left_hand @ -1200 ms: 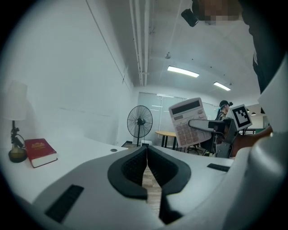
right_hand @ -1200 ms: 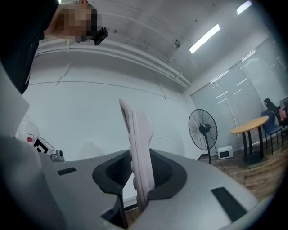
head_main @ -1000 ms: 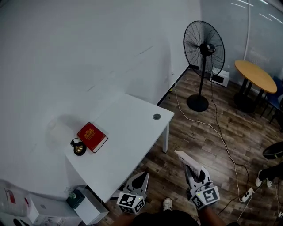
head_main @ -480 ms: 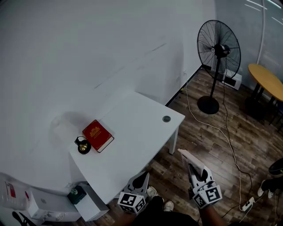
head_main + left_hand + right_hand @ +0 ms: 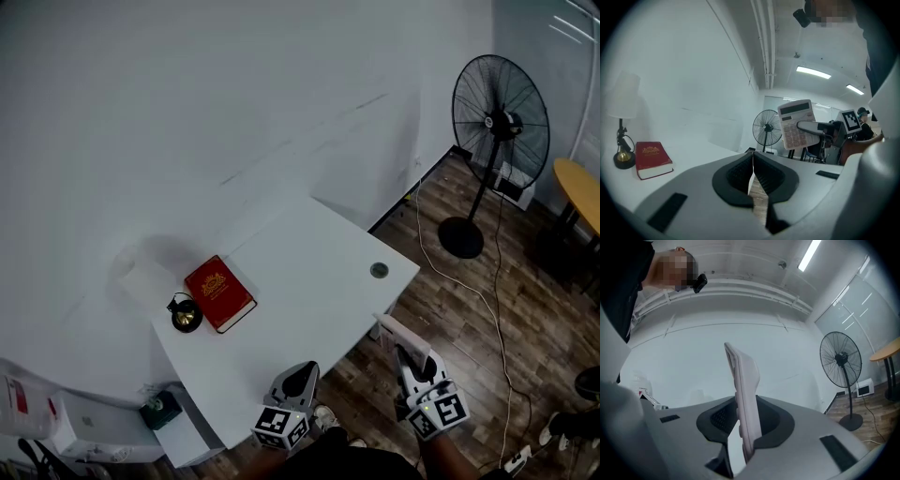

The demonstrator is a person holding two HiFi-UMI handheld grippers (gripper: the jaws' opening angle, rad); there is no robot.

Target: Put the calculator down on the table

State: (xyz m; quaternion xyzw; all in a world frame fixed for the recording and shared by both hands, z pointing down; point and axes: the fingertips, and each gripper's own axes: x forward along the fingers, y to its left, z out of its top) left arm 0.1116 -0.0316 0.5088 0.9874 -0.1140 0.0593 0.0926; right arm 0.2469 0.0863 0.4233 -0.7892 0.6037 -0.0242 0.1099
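A pale calculator point(image 5: 744, 394) stands edge-on between my right gripper's point(image 5: 743, 411) pads, which are shut on its lower part. In the head view the calculator point(image 5: 392, 333) sticks out from the right gripper point(image 5: 405, 356) over the wooden floor, just off the white table's point(image 5: 309, 281) near right corner. In the left gripper view the calculator's point(image 5: 797, 124) key face shows to the right, above the table's level. My left gripper point(image 5: 302, 373) hovers at the table's front edge. Its jaws point(image 5: 752, 161) are shut with nothing between them.
A red book point(image 5: 219, 292) and a small lamp point(image 5: 186, 314) sit at the table's far left. A small round disc point(image 5: 379, 270) lies near the right corner. A standing fan point(image 5: 500, 122) and a floor cable point(image 5: 487, 300) are to the right. Boxes point(image 5: 159, 410) stand below left.
Both grippers have moved toward the table, and the table now lies closer in the head view. The right gripper still holds the calculator the same way.
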